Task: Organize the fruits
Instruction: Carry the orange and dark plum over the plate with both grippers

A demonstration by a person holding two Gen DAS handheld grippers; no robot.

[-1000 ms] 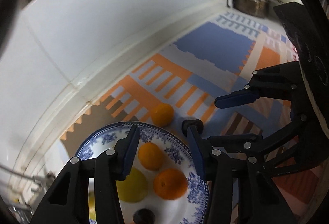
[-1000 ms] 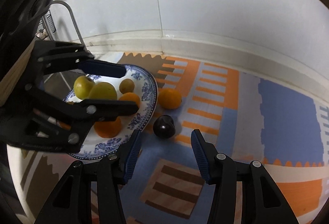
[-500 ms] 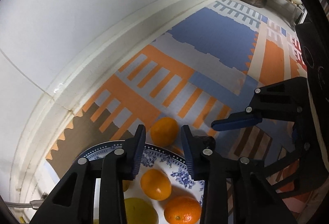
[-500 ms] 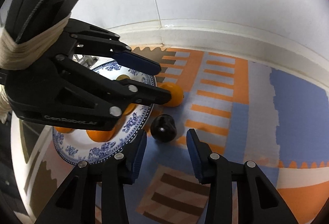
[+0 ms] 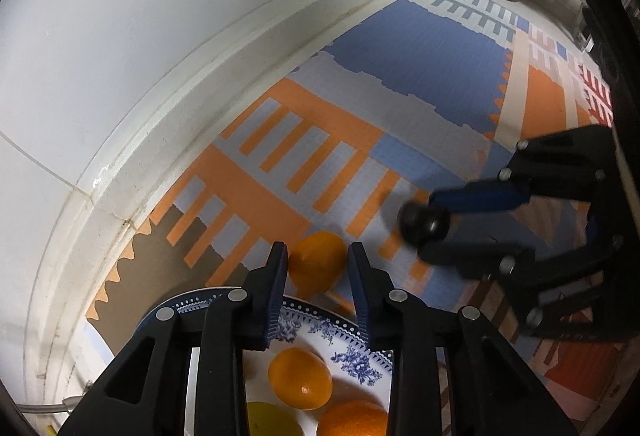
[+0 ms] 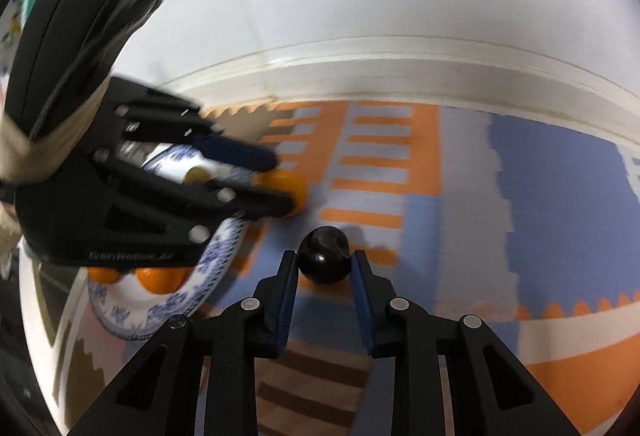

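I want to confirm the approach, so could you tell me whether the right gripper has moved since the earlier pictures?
Yes. The right gripper has closed in on the dark fruit lying on the patterned mat; its jaws have just been closing around it.

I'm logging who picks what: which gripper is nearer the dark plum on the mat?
Right. The right gripper has its jaws around the dark plum; the left gripper is beside it, around the orange.

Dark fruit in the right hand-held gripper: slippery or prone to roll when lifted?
Dark fruit looks glossy, so probably slick. It is round and gripped near the tips of the right hand-held gripper, so it might squirt out. It would likely roll on the flat mat.
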